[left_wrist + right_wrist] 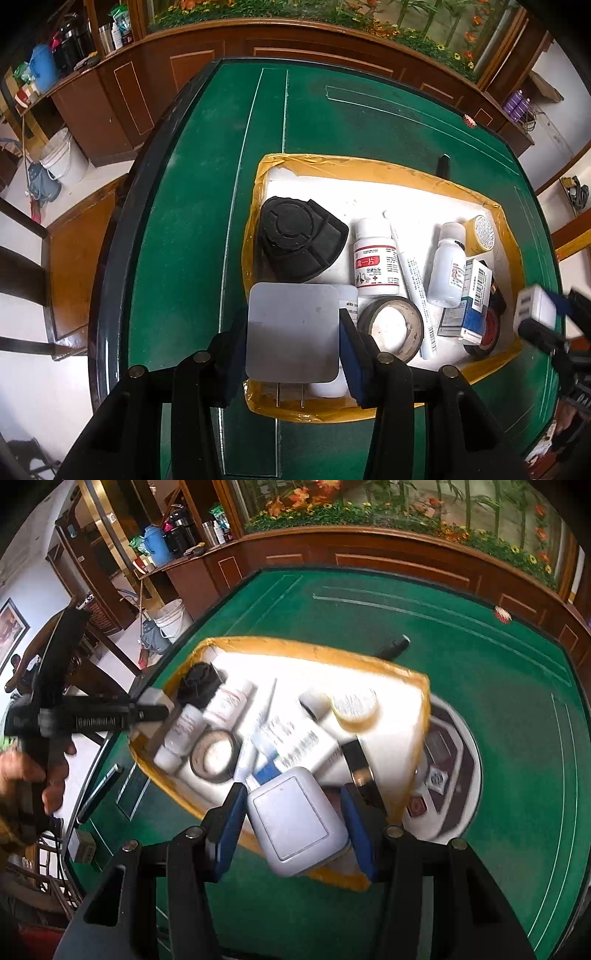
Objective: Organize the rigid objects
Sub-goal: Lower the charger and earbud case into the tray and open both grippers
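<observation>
Fingers of our left gripper (293,332) clamp a grey plug adapter (293,330); those of our right gripper (295,819) clamp a white charger (299,821). Beyond both fingertips sits the taped white tray (369,195) of bottles on the green surface (184,240).

My left gripper (293,334) holds a flat grey plug (293,332) with two metal pins at the bottom. It hangs over the near corner of the white tray (369,192) with yellow tape on its edge. In the tray I see a black round thing (299,238), a white bottle (376,258) and a tape roll (391,326). My right gripper (539,314) holds something white, maybe another plug (533,308).
</observation>
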A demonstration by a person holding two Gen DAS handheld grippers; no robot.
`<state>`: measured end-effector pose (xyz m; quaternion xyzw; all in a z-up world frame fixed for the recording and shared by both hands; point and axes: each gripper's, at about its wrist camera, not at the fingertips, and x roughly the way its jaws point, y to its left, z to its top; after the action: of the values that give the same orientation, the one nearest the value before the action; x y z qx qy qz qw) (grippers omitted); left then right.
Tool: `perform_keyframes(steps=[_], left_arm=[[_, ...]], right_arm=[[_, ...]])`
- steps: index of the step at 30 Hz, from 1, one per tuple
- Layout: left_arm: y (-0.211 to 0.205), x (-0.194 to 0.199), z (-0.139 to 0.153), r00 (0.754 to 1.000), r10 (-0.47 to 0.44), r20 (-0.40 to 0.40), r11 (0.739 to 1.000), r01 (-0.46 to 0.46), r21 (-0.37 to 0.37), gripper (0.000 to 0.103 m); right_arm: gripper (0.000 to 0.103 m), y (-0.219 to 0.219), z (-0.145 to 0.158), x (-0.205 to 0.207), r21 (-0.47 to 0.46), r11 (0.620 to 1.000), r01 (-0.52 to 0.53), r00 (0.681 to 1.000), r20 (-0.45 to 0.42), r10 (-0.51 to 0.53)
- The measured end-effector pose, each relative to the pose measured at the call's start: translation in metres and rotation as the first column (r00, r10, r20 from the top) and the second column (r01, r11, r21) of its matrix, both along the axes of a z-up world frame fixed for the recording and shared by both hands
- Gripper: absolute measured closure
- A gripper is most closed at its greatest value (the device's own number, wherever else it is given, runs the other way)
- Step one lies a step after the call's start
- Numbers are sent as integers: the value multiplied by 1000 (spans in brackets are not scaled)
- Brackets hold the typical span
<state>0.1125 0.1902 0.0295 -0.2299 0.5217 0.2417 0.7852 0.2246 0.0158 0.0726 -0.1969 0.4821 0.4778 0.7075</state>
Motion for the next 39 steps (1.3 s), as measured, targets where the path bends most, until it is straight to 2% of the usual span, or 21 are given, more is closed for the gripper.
perform_keyframes(steps=[3, 7, 10, 12, 15, 18, 21, 26, 27, 31, 33, 37, 39], left_arm=[[-1, -1, 1, 1000, -10, -9, 999, 11, 34, 55], [-7, 6, -2, 994, -63, -89, 990, 73, 122, 55], [-12, 13, -5, 986, -97, -138, 979, 119, 163, 55], [-14, 16, -6, 984, -107, -141, 976, 131, 172, 55], [-21, 20, -7, 984, -125, -129, 975, 146, 168, 55], [-23, 18, -11, 987, -154, -54, 986, 157, 55, 55], [-21, 15, -11, 990, -136, -45, 987, 140, 78, 55], [4, 0, -8, 998, -63, 13, 998, 63, 10, 55], [5, 0, -7, 998, -62, 18, 998, 62, 2, 55], [-5, 15, -13, 992, -109, -60, 992, 112, 50, 55], [-8, 17, -12, 993, -109, -45, 993, 110, 35, 55], [-9, 21, -14, 993, -114, 7, 992, 114, -44, 55], [-10, 21, -13, 994, -111, 3, 993, 111, -30, 55]], right_arm=[[52, 23, 2, -1, 0, 999, -39, 999, 20, 39], [52, 53, -4, -1, -16, 996, -90, 995, 37, 90], [52, 73, -11, 3, -32, 993, -114, 993, 38, 115], [52, 85, -16, 9, -37, 992, -116, 993, 23, 117], [52, 97, -22, 18, -48, 993, -107, 994, 16, 108], [52, 107, -25, 27, -57, 993, -107, 994, 32, 109], [52, 116, -31, 33, -78, 989, -122, 991, 48, 126], [52, 126, -42, 38, -98, 985, -138, 988, 49, 144], [52, 127, -44, 37, -103, 985, -141, 988, 55, 147], [52, 135, -55, 33, -142, 976, -163, 979, 98, 178], [52, 138, -62, 33, -164, 972, -168, 975, 121, 188], [58, 134, -66, 40, -153, 978, -144, 981, 108, 161], [61, 130, -70, 45, -174, 975, -138, 982, 104, 157]])
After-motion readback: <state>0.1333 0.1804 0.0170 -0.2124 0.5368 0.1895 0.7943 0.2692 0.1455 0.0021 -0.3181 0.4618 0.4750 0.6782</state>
